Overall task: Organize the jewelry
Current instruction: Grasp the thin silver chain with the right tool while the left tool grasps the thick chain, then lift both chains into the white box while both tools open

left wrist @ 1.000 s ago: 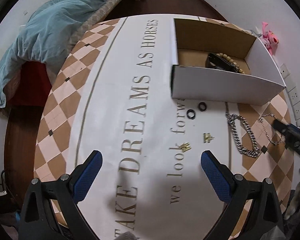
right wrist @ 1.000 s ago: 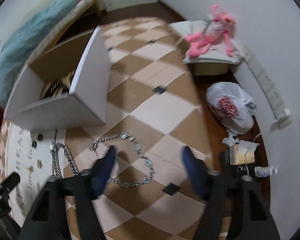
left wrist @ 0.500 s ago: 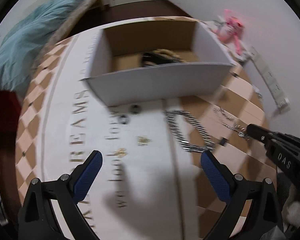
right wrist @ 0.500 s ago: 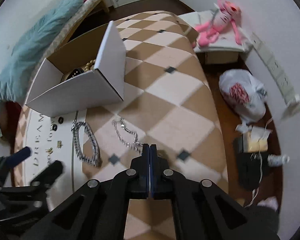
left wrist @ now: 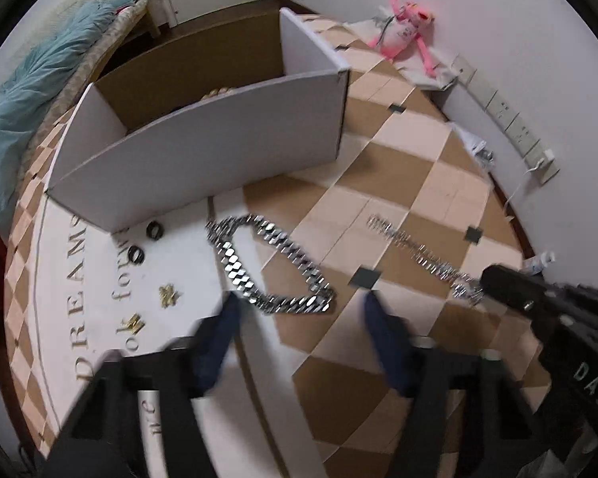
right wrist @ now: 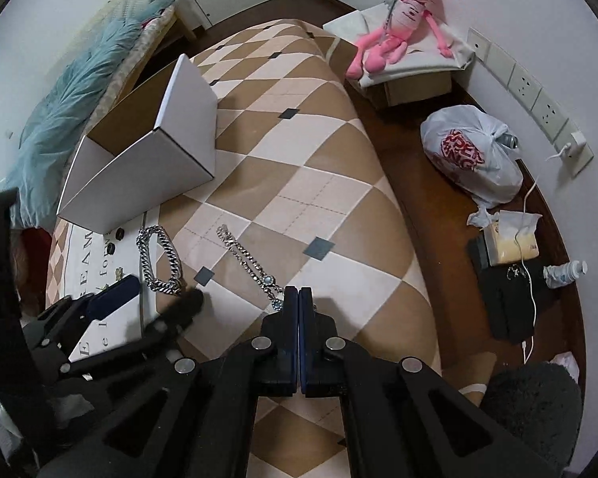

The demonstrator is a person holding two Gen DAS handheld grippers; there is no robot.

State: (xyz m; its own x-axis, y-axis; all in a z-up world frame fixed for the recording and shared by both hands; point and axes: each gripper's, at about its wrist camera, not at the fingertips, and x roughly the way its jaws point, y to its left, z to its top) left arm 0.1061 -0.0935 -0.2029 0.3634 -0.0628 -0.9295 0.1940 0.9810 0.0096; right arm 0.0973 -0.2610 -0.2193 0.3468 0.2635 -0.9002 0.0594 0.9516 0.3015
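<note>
A thick silver curb chain (left wrist: 267,265) lies on the checked cloth; my open left gripper (left wrist: 299,310) straddles its near end, blurred by motion. It also shows in the right wrist view (right wrist: 159,259). A thin silver chain (left wrist: 418,255) stretches right; my right gripper (right wrist: 299,298) is shut on its near end, by a blue pendant (right wrist: 277,304). Two black rings (left wrist: 143,243) and two gold studs (left wrist: 151,306) lie on the white banner. A white cardboard box (left wrist: 203,151) stands behind, with beads showing inside.
A bed with a teal blanket (right wrist: 71,111) is at the far left. A pink plush toy (right wrist: 398,12), a white plastic bag (right wrist: 470,155), a tissue pack (right wrist: 510,239) and wall sockets (right wrist: 538,95) lie off the table's right edge.
My left gripper swung right and down over the thick chain and its fingers narrowed. My right gripper shut on the thin chain's end, pulling it straighter.
</note>
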